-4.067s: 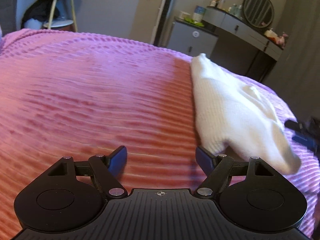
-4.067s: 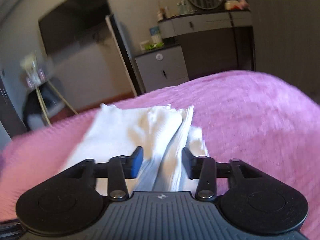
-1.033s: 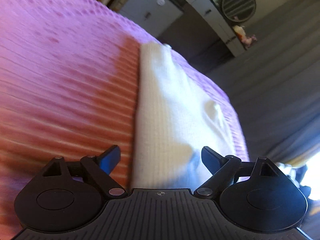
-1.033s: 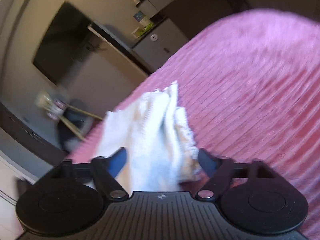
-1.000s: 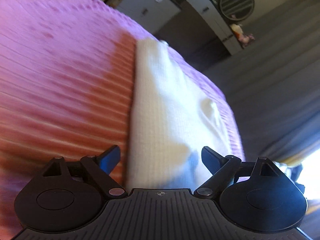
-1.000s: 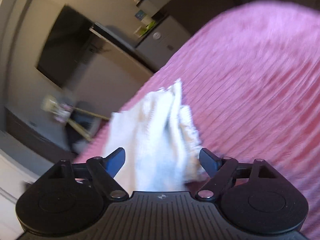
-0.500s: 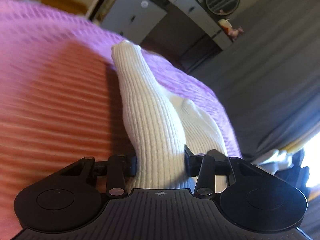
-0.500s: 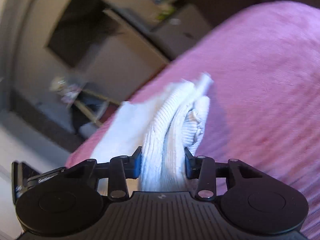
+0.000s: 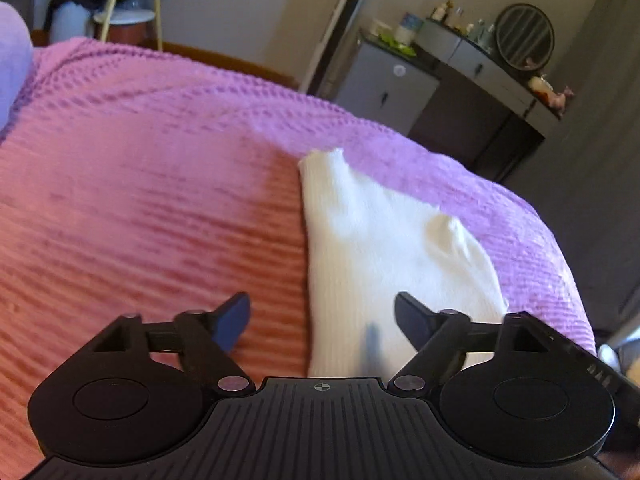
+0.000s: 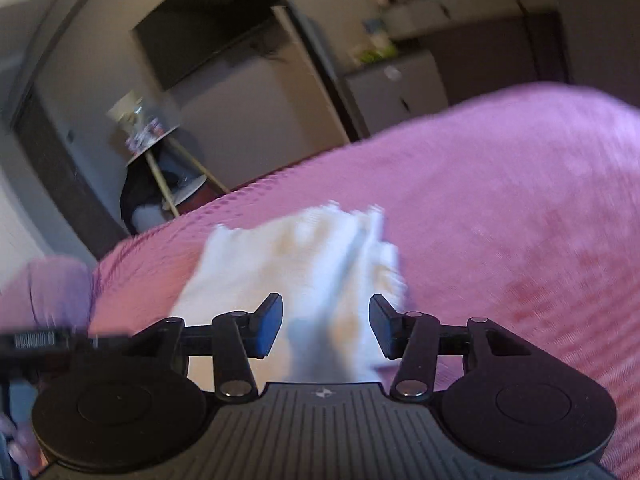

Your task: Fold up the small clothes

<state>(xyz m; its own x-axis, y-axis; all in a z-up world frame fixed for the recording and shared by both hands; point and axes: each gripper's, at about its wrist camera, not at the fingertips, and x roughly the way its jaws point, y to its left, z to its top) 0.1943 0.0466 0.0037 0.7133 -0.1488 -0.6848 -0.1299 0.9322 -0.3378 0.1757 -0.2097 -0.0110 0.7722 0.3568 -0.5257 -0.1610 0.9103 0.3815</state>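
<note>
A white ribbed knit garment (image 9: 372, 240) lies on the pink bedspread (image 9: 140, 208), its narrow end pointing away. My left gripper (image 9: 324, 320) hovers over its near end with the jaws opening wide. The cloth lies under the gap and touches neither pad. In the right wrist view, which is blurred, the same garment (image 10: 304, 248) runs up between the fingers of my right gripper (image 10: 325, 328). Its jaws stand narrow and are starting to open, with a bunched fold of the knit between the pads. The right gripper's body (image 9: 596, 372) shows at the left wrist view's lower right edge.
The bed's far edge drops off toward a grey cabinet (image 9: 384, 88) and a dresser with a round mirror (image 9: 524, 36). A small round side table (image 10: 156, 148) stands beyond the bed on the other side. A lilac pillow (image 9: 12, 60) sits at the far left.
Both grippers closed on the garment and lifted a ridge of it. The left one has since let go and drawn back, and the cloth has dropped flat. The right view has rolled and pulled back.
</note>
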